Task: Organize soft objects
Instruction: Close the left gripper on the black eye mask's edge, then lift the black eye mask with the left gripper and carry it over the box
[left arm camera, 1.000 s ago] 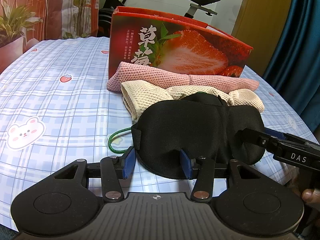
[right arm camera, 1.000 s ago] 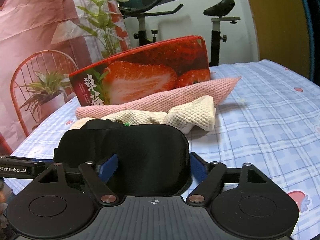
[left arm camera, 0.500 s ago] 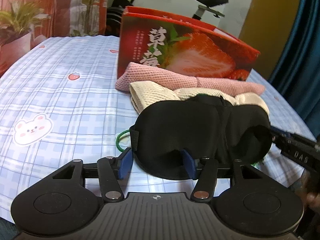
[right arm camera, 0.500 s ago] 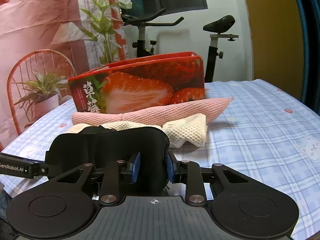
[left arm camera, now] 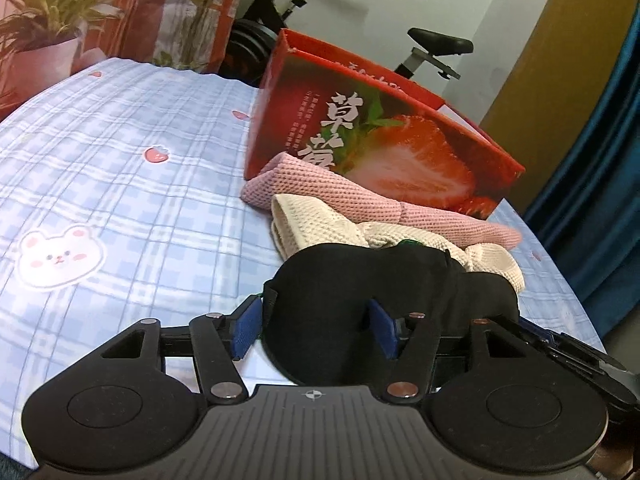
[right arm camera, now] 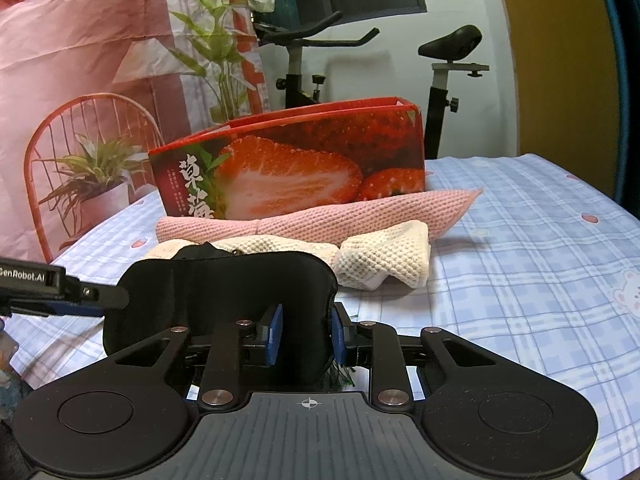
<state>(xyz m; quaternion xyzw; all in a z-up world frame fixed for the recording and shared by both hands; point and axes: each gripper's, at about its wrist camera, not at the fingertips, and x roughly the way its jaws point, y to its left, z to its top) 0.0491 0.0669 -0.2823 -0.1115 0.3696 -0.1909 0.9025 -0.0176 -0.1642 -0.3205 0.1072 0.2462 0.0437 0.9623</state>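
1. Blue-checked cloth with bear and strawberry prints covers the bench; behind it stand an exercise bike and a potted plant.
2. Landmark: the strawberry box, standing open-topped toward the far side of the bench. A rolled pink towel lies against the box's front face, and a cream towel lies just in front of that, touching it.
3. The black eye mask sits on the near side of the cream towel, farthest of the three from the box, overlapping the cream towel's near edge.
4. The right tongs are clenched on the mask's right lobe; their blue pads press into the black fabric from both sides.
5. The left tongs straddle the mask's other lobe and their jaws are opening; the left pad stands clear of the fabric, while the right pad sits in the nose notch, so this side looks released.
6. Step in hand, as I judge it: handing the mask over to the right tongs alone, ahead of stowing it.
7. Next move probably calls for drawing the left tongs back clear of the fabric, then lifting the mask over both towels and into the box's open top. A green cord shows under the mask and could snag or trail.
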